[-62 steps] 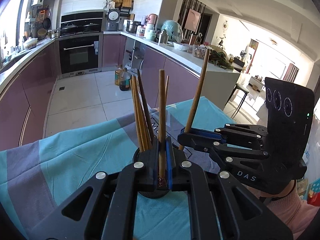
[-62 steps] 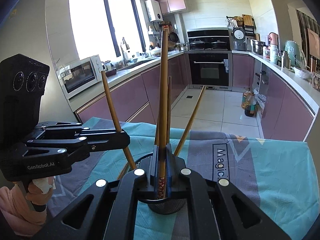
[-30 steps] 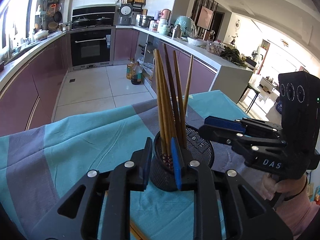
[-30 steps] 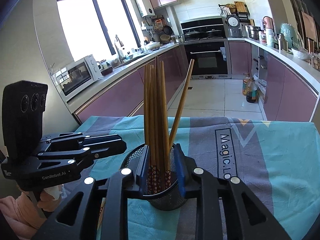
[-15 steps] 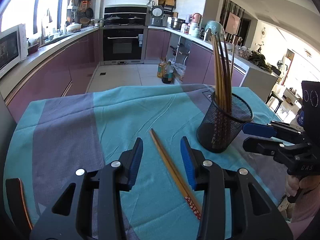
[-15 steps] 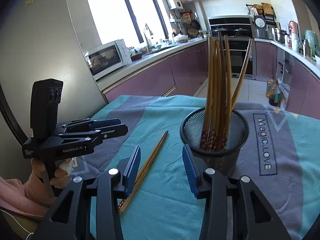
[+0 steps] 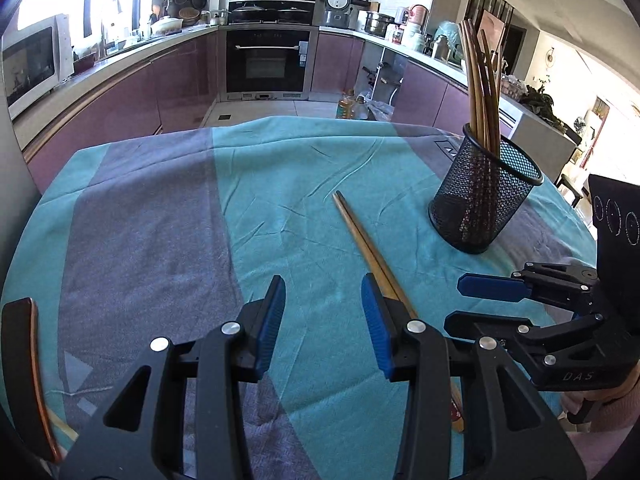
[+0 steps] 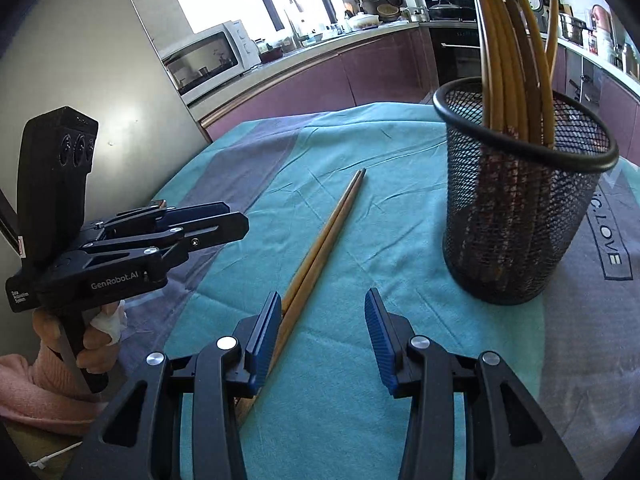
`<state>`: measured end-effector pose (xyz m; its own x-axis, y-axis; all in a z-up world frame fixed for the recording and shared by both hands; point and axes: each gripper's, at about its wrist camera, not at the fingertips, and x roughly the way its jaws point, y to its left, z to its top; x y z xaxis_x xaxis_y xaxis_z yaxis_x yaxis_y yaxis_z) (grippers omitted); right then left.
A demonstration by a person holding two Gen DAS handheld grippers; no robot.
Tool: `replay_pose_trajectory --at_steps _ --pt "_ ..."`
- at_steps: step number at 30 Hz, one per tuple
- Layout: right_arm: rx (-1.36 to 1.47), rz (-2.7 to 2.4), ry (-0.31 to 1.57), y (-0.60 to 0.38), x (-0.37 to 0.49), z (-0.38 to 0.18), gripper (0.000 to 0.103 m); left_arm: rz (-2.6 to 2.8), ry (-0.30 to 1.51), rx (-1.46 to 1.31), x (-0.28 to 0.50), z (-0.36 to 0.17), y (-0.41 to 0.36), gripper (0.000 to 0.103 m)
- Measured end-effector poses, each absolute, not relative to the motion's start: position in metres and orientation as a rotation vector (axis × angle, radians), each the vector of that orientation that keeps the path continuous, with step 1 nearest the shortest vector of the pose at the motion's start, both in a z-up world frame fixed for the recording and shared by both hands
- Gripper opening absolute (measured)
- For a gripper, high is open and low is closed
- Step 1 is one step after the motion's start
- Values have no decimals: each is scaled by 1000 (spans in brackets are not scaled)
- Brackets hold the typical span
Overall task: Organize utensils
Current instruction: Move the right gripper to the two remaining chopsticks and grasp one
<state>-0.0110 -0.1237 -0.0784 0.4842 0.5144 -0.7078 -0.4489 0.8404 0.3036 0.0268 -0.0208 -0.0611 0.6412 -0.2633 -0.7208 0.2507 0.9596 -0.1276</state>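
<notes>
A pair of brown chopsticks (image 7: pixel 372 256) (image 8: pixel 320 248) lies side by side on the teal and grey tablecloth (image 7: pixel 160 216). A black mesh holder (image 7: pixel 484 200) (image 8: pixel 520 216) stands upright to their right, with several chopsticks in it. My left gripper (image 7: pixel 322 320) is open and empty just above the cloth; the pair runs under its right finger. My right gripper (image 8: pixel 322 328) is open and empty too, and the pair passes beneath its left finger. Each gripper shows in the other's view: the right gripper (image 7: pixel 456 300) at the right, the left gripper (image 8: pixel 236 226) at the left.
A dark brown curved wooden piece (image 7: pixel 20 360) sits at the cloth's near left edge. A person's hands in pink sleeves (image 8: pixel 40 380) hold both tools. The table's far edge drops to a tiled floor, with purple cabinets, an oven (image 7: pixel 268 60) and a microwave (image 8: pixel 208 60) beyond.
Both grippers held chopsticks over the holder, then opened, leaving them inside. They have since drawn back and sunk toward the cloth, bringing the lying pair into view.
</notes>
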Motion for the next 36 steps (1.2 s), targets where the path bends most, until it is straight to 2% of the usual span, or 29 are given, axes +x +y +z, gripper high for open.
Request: replay_pose_trajectory --at_steps 21,36 --pt "11 543 907 -86 -1 -89 41 -286 834 -15 23 -69 -20 45" --pt "12 486 918 -99 1 -89 35 -320 853 13 30 -74 -31 45"
